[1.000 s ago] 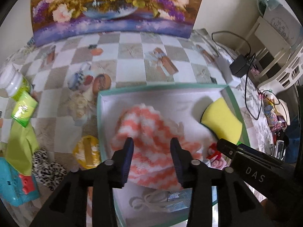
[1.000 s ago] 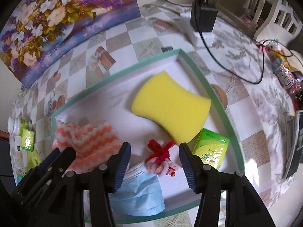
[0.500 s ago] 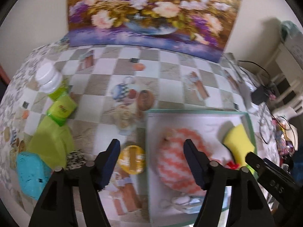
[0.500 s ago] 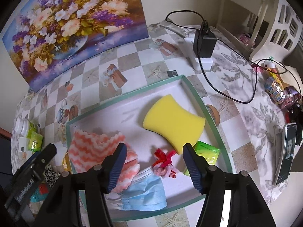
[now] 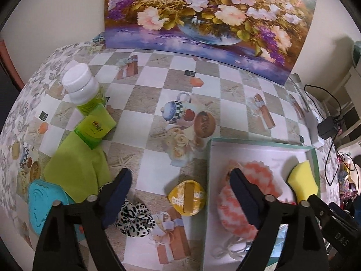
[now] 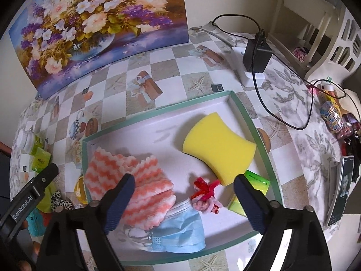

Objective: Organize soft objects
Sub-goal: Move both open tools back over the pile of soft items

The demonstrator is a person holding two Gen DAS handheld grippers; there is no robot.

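Observation:
A green-rimmed tray (image 6: 248, 122) (image 5: 208, 158) holds an orange-and-white cloth (image 6: 140, 176) (image 5: 255, 174), a yellow sponge (image 6: 216, 144) (image 5: 302, 180), a red-and-pink hair tie (image 6: 205, 194), a blue face mask (image 6: 180, 232) and a green tissue pack (image 6: 255, 187). My left gripper (image 5: 180, 196) is open and empty above the table left of the tray, over a yellow round pad (image 5: 187, 197). A leopard-print scrunchie (image 5: 135, 219) and a green cloth (image 5: 76, 167) lie at its left. My right gripper (image 6: 183, 199) is open and empty above the tray's near part.
A white-capped green bottle (image 5: 83, 92), a green tissue pack (image 5: 97, 128) and a turquoise object (image 5: 45, 205) lie at the left. A flower painting (image 5: 209, 20) stands at the back. A charger with cable (image 6: 257, 56) and a phone (image 6: 343, 187) lie right of the tray.
My left gripper opened wide, let go of the orange-and-white cloth in the tray, and moved up and left. My right gripper drew back and up from the tray.

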